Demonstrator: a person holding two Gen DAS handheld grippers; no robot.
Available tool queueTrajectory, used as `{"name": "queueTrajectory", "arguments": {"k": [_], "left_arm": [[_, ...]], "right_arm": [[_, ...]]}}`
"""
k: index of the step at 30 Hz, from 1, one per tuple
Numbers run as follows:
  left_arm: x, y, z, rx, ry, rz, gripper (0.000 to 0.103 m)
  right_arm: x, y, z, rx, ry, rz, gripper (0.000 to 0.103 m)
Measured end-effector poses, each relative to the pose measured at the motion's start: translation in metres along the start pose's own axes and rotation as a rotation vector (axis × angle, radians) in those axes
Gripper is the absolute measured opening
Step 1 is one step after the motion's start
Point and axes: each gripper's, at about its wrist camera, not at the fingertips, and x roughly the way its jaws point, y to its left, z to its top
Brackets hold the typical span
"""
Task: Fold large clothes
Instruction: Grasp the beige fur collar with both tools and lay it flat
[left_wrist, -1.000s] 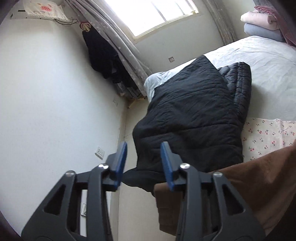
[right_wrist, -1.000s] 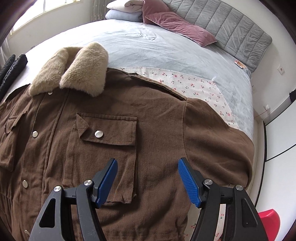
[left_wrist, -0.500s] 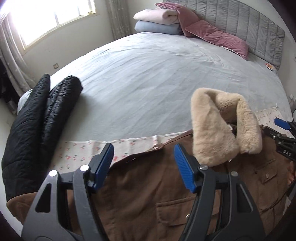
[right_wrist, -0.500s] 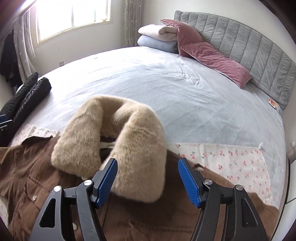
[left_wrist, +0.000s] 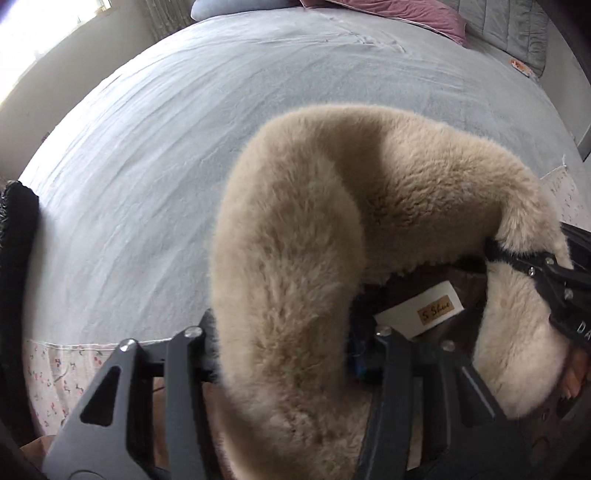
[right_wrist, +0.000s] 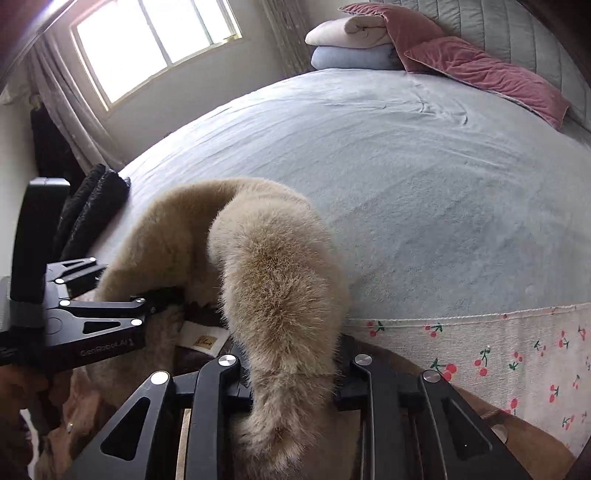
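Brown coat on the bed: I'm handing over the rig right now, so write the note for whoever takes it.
Left tongs: just been closing, now clamped on the left wing of the fur collar.
Right tongs: just been closing, clamped on the collar's right wing.
Brown coat: lies front up at the near edge of the bed, over a cherry-print cloth; neck label showing.
Black jacket: at the bed's left edge.
Done: both collar grips taken.
Left: all the folding; no fold shows yet.
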Motion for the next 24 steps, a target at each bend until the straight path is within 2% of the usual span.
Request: {"name": "queueTrajectory", "arguments": {"k": [1, 3, 5, 8, 10, 13, 14, 16, 17, 19, 21, 22, 24], "left_arm": [[-0.001, 0.004, -0.006, 0.021, 0.009, -0.029, 0.030], [-0.010, 0.007, -0.015, 0.083, 0.007, -0.057, 0.026], [-0.023, 0.017, -0.021, 0.077, 0.015, -0.164, 0.023], [-0.053, 0.036, -0.032, 0.072, -0.024, -0.381, 0.021], [-0.072, 0.051, -0.043, 0.093, -0.064, -0.544, 0.021], [-0.078, 0.073, -0.060, 0.060, -0.100, -0.705, 0.020], [-0.074, 0.078, -0.063, 0.033, -0.116, -0.726, 0.020], [-0.059, 0.084, -0.071, -0.019, -0.098, -0.752, 0.020], [-0.052, 0.085, -0.074, -0.039, -0.092, -0.748, 0.021], [-0.041, 0.088, -0.082, -0.101, -0.096, -0.762, 0.021], [-0.042, 0.099, -0.088, -0.175, -0.144, -0.859, 0.021], [-0.044, 0.103, -0.089, -0.191, -0.176, -0.883, 0.021], [-0.038, 0.103, -0.085, -0.244, -0.194, -0.840, 0.025]], "right_arm": [[-0.012, -0.008, 0.000, 0.042, -0.019, 0.078, 0.021], [-0.036, -0.016, 0.001, 0.097, -0.064, 0.213, 0.018], [-0.052, -0.024, 0.009, 0.164, -0.095, 0.308, 0.017], [-0.054, -0.044, 0.020, 0.298, -0.112, 0.350, 0.016], [-0.041, -0.056, 0.023, 0.385, -0.082, 0.360, 0.016], [-0.005, -0.072, 0.012, 0.537, 0.000, 0.400, 0.016], [0.005, -0.073, 0.007, 0.564, 0.019, 0.393, 0.016], [0.017, -0.073, 0.000, 0.573, 0.053, 0.345, 0.016], [0.021, -0.075, -0.004, 0.583, 0.073, 0.347, 0.016], [0.021, -0.085, -0.012, 0.636, 0.097, 0.408, 0.016], [0.015, -0.098, -0.018, 0.717, 0.118, 0.513, 0.016], [0.010, -0.101, -0.019, 0.726, 0.115, 0.539, 0.016], [0.007, -0.103, -0.017, 0.715, 0.109, 0.521, 0.019]]}}
